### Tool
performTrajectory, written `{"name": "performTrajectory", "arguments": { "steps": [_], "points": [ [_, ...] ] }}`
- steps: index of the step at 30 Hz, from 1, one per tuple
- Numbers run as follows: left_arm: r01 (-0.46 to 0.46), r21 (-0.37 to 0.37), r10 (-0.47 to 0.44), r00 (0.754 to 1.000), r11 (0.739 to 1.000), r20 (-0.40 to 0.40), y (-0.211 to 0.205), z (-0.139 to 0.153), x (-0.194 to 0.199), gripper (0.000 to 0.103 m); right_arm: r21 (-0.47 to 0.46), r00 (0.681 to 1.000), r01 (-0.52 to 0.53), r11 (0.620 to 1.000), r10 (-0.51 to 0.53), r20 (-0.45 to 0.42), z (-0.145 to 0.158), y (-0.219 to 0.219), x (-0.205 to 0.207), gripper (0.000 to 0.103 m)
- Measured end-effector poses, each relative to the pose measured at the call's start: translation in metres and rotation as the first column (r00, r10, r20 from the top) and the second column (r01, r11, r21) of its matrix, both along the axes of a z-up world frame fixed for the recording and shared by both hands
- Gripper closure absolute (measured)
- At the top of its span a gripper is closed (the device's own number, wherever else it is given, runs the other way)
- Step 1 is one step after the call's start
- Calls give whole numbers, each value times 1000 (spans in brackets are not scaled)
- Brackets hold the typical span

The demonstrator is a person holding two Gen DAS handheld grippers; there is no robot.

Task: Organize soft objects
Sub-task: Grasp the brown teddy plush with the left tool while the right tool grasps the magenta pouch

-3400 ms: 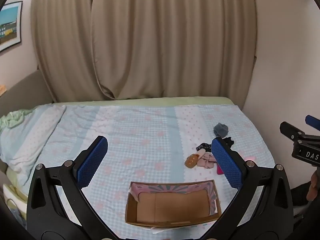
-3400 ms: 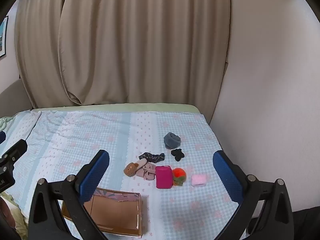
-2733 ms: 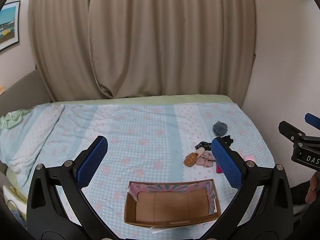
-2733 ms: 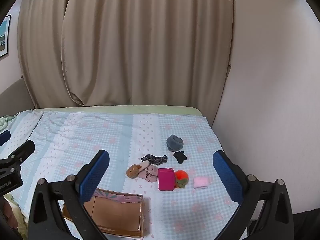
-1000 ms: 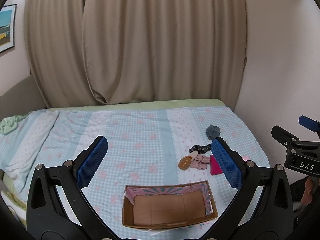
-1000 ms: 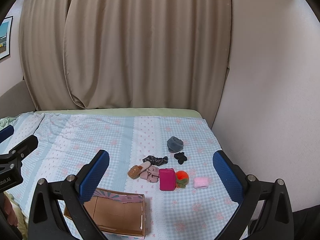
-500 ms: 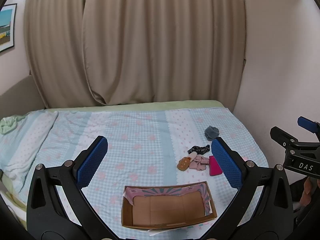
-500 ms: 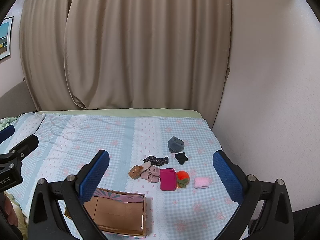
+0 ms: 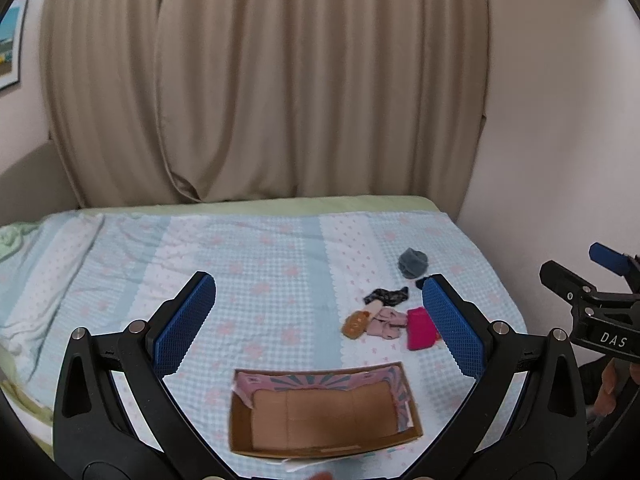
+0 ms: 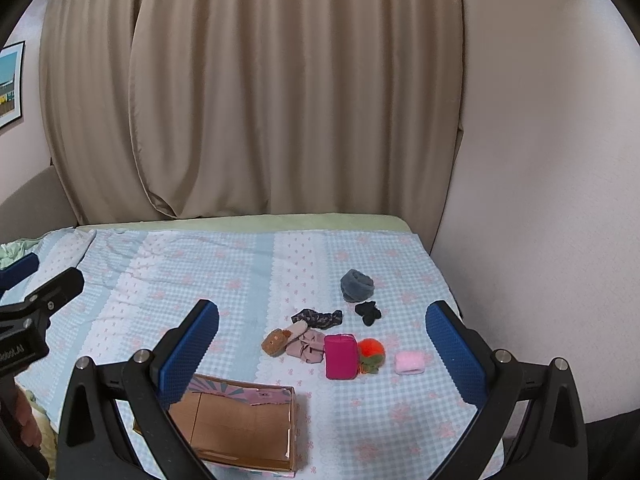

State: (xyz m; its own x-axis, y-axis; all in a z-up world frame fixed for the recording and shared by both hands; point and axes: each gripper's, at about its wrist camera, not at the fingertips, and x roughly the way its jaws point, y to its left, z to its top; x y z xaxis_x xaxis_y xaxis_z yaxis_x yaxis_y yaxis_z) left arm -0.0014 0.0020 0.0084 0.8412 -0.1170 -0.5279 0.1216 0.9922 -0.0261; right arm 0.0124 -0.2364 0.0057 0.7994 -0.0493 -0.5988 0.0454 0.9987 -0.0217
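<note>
Several soft items lie on the bed: a grey bundle (image 10: pixel 357 285), a black piece (image 10: pixel 368 312), a dark patterned cloth (image 10: pixel 320 317), a brown plush slipper (image 10: pixel 280 340), a dusty pink cloth (image 10: pixel 308 346), a magenta pouch (image 10: pixel 340 357), an orange and green plush (image 10: pixel 370 354) and a pale pink pad (image 10: pixel 409 363). An empty cardboard box (image 9: pixel 324 412) sits in front of them, also in the right wrist view (image 10: pixel 236 424). My left gripper (image 9: pixel 320 324) is open above the box. My right gripper (image 10: pixel 322 350) is open above the pile.
The bed has a light blue checked cover (image 9: pixel 260 264) with bunched bedding at its left end (image 9: pixel 24 280). Beige curtains (image 10: pixel 256 100) hang behind it and a wall (image 10: pixel 540 180) runs along its right side.
Both views have drifted slightly, so the box and the pile sit a little further left in the left wrist view. Both grippers stay open and nothing on the bed has moved.
</note>
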Motion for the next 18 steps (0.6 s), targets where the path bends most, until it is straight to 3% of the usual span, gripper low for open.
{"name": "performTrajectory", "arguments": {
  "steps": [9, 14, 18],
  "points": [
    [126, -25, -128, 985, 992, -115, -40, -37, 51, 0, 40, 995, 0, 999, 4, -99, -54, -48, 28, 0],
    [221, -29, -221, 946, 975, -237, -63, -87, 108, 0, 42, 987, 33, 999, -26, -157, -108, -67, 53, 0],
    [282, -66, -288, 901, 957, -325, -69, -136, 158, 1, 31, 981, 44, 999, -38, -189, -152, -69, 71, 0]
  ]
}}
